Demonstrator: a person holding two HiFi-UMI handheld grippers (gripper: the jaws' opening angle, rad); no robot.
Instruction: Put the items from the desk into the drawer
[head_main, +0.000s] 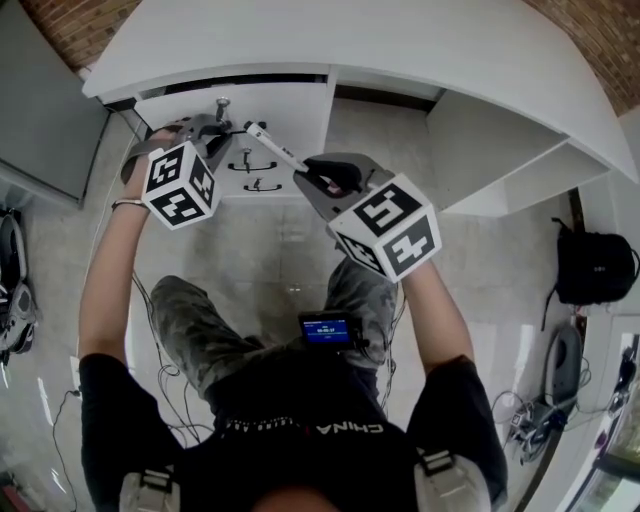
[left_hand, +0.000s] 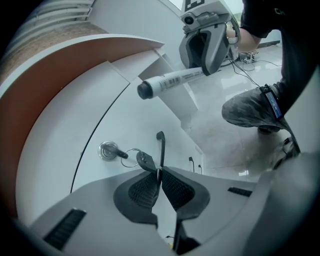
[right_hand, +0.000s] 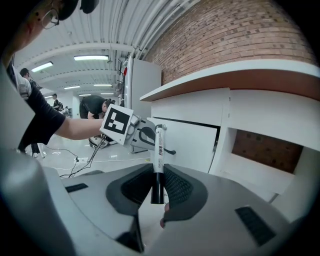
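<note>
Two grippers at the drawer: one on the handle, one carrying a marker

Two grippers meet in front of the white bench (head_main: 400, 45), at about 11 o'clock in the head view. The left gripper (left_hand: 160, 171) has its jaws brought together on the thin dark handle (left_hand: 160, 142) of the drawer (head_main: 285, 115). In the left gripper view the handle rises from between the pads toward 12 o'clock. Near the handle, at about 9 o'clock from it, a key (left_hand: 119, 154) sits in a round lock (left_hand: 106, 149). A ring and a dark tag hang from the key against the drawer front. A dark gap runs along the drawer's top edge, under the bench top. More handles (head_main: 246, 162) show lower on the same white front, at 6 o'clock from the gripped one.

The right gripper (right_hand: 158, 167) is clamped on a marker (right_hand: 159, 142). One dark end of the marker lies between the pads. The white printed barrel sticks out past the fingertips, toward 12 o'clock in the right gripper view and toward 10 o'clock in the head view. The marker's far end is near the left gripper and the lock. It is in the air in front of the drawer, not inside it.

A dark backpack (head_main: 595, 265) rests on the floor (head_main: 480, 270) at 3 o'clock in the head view, well apart from both grippers.
</note>
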